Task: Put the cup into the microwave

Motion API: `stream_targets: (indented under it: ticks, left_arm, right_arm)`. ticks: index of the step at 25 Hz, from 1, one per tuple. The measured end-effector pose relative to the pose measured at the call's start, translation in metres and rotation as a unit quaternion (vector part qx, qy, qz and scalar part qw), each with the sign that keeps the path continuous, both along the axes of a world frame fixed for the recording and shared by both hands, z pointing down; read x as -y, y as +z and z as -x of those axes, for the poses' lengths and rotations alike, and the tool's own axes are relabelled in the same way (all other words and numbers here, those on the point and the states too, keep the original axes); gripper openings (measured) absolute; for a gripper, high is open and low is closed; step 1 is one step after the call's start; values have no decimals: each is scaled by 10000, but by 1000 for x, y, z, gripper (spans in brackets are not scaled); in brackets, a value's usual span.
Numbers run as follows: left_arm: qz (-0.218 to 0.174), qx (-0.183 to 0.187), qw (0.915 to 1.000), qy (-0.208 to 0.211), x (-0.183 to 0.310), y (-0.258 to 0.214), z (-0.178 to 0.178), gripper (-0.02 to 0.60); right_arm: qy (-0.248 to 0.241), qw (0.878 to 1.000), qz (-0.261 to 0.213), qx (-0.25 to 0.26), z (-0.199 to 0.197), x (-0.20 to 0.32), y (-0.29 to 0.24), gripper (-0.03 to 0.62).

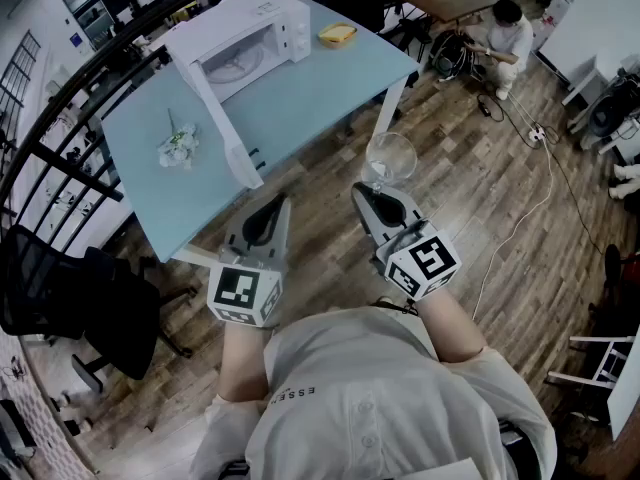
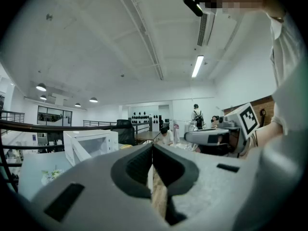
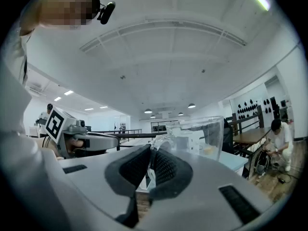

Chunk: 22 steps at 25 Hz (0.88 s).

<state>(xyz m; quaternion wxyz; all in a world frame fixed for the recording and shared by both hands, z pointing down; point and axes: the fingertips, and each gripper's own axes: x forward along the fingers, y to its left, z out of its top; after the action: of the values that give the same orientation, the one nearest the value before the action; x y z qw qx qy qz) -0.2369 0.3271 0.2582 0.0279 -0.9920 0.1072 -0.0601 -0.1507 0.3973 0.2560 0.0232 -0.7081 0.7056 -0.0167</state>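
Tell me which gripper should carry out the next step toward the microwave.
Right. The right gripper is shut on the wall of the clear cup. The microwave on the table has its door open, so nothing needs opening first. The left gripper is shut and empty.

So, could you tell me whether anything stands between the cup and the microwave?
Nothing visible does: only bare table lies between the cup in the right gripper and the microwave, whose door is swung open.

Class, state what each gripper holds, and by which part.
Right gripper pinches the clear cup by its near rim wall; left gripper holds nothing.
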Motion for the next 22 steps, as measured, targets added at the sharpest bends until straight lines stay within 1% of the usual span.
stream_targets:
  ticks: [9,15,18,22]
  left_arm:
    - [54,-78,9999,48,6,-1,-9,3]
    - [81,-64,9999,73,9,4,-15,3]
    - [91,-23,10000,-1,14,11,-17,3]
    - [73,81,9999,-82,24,22,-26,3]
  right_arm:
    - [17,10000,7,-4,-8,4,-2,18]
    - [-163,9997,-46,162,-13,8,1,18]
    - [-246,9996,-41,160,-23,16,6,18]
    - [-502,9986,-35,189,-43,37,13,18]
